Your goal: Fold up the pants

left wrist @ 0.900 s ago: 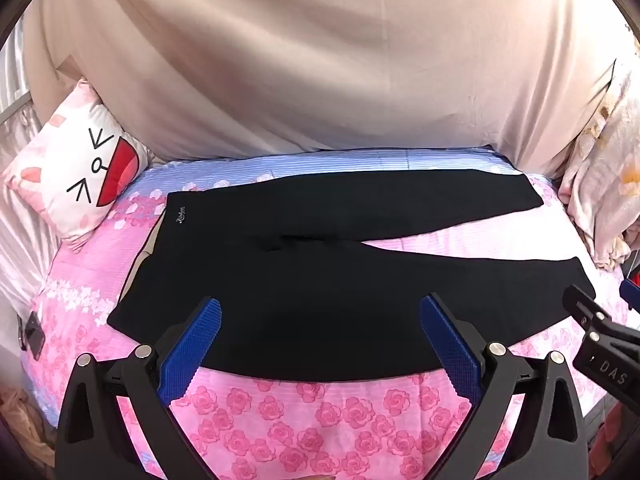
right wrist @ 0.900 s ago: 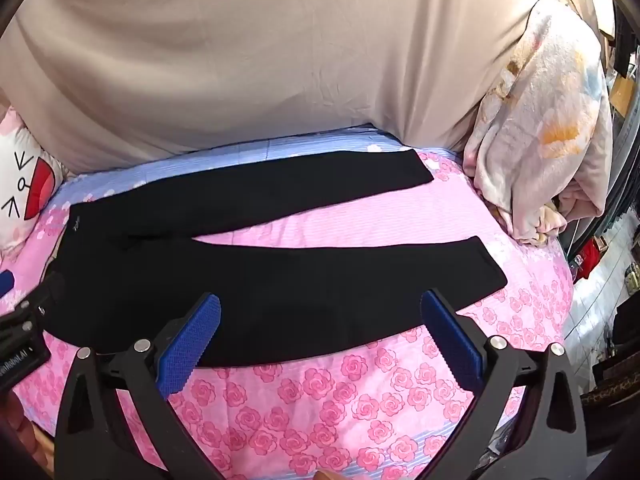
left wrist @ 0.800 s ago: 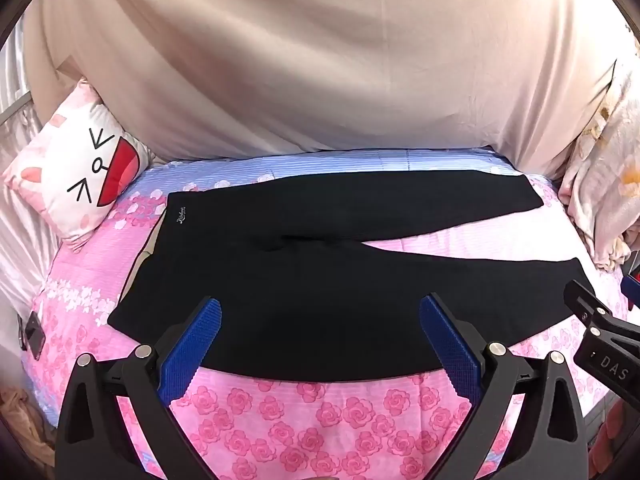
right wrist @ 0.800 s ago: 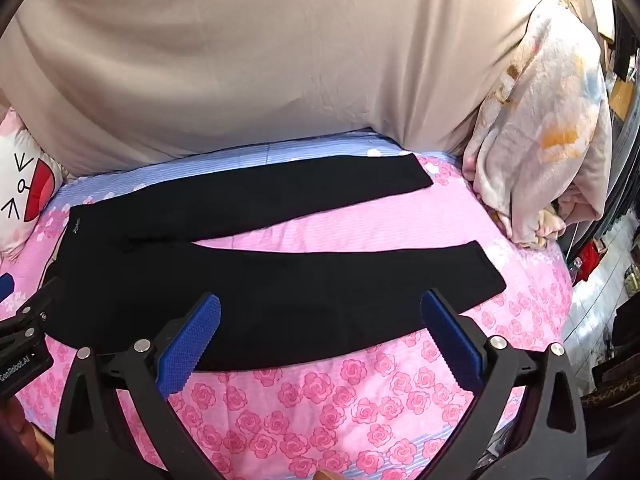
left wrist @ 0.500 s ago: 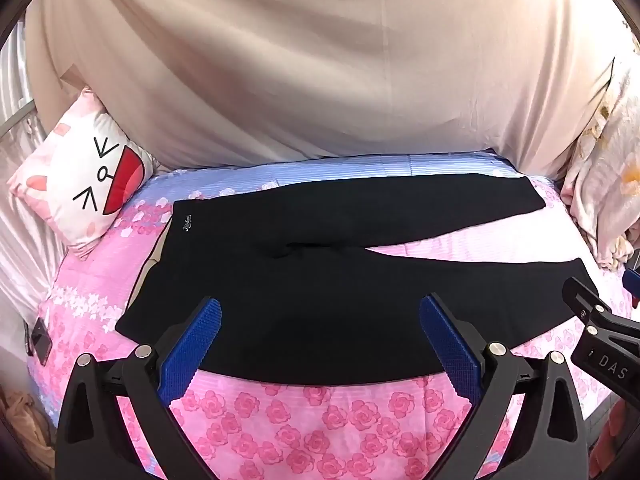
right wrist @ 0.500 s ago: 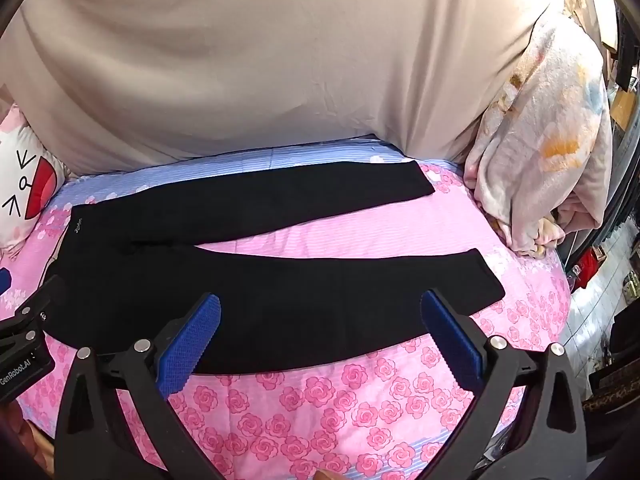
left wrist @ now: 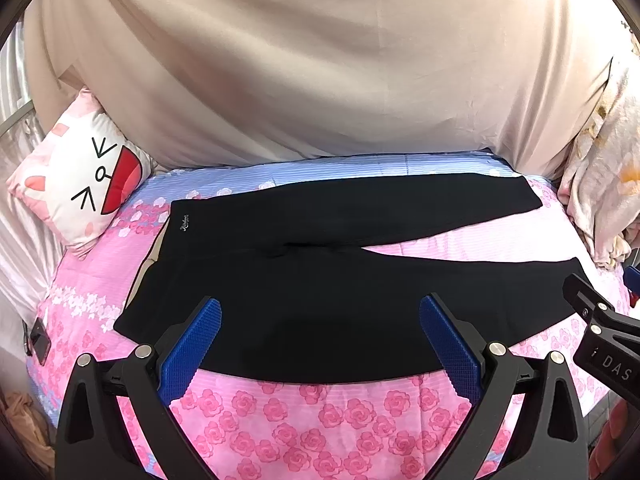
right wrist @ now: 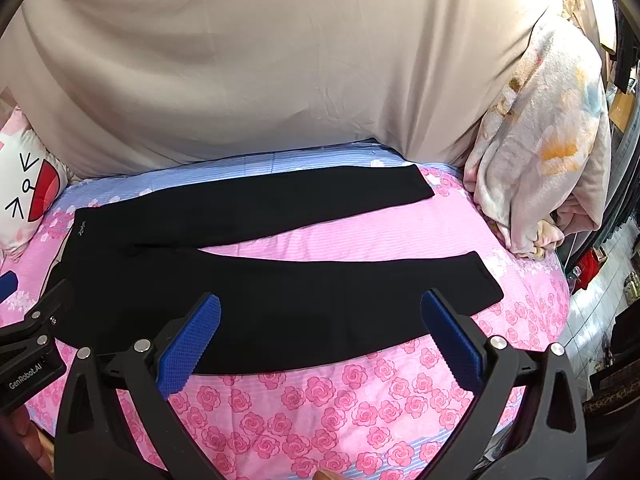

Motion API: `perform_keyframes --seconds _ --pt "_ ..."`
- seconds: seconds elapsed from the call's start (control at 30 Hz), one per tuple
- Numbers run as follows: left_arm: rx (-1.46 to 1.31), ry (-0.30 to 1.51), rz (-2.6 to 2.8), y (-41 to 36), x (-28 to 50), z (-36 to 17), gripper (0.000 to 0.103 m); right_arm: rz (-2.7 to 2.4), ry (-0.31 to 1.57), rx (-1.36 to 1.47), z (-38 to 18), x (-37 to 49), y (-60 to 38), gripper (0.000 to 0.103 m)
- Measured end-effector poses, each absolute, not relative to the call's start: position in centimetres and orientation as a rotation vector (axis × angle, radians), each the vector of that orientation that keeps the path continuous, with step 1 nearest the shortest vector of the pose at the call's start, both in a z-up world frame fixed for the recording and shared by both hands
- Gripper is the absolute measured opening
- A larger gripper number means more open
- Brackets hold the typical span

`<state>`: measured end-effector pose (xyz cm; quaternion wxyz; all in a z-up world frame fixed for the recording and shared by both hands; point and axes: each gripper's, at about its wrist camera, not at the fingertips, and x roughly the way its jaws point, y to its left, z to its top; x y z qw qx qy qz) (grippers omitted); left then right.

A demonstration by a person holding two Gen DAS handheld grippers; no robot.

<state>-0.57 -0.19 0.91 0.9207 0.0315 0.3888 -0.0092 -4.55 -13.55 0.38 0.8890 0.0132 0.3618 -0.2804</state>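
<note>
Lying flat and unfolded on the bed (left wrist: 280,420), the pants (left wrist: 320,300) run with their long axis across both views: waistband (left wrist: 168,240) at the left, near the pillow (left wrist: 76,184), and the two legs spread in a narrow V toward the right, ending short of the blanket (right wrist: 540,160) heaped at that end. The near leg (right wrist: 340,300) lies just ahead of and below both pairs of jaws; the far leg (right wrist: 280,204) sits beyond it, close to the drape (left wrist: 320,60) hung behind the bed.

The left gripper (left wrist: 320,344) hangs over the waist and upper thigh part, so it is the nearer one to the waistband. The right gripper (right wrist: 320,340) hangs over the lower half of the near leg, so it is nearer to that hem (right wrist: 488,280). Both stand released, jaws spread wide, with nothing between the pads; neither touches the cloth. Each tool's edge shows at the side of the other's view, so the two are side by side.

My reading is that the first fold means bringing one leg over the other, across the short axis, with each hand taking its own end.

Count: one pair of pants, two legs, two grippers, one pillow, one blanket, one dark phone (left wrist: 38,340) at the bed's left edge.
</note>
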Motion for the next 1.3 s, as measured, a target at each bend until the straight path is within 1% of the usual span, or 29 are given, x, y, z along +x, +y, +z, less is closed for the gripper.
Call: perform_keyframes --seconds 1.3 --pt "0.066 0.801 0.012 0.12 -0.62 1.10 0.098 -0.547 0.750 0.021 -0.06 -3.81 -12.92 0.098"
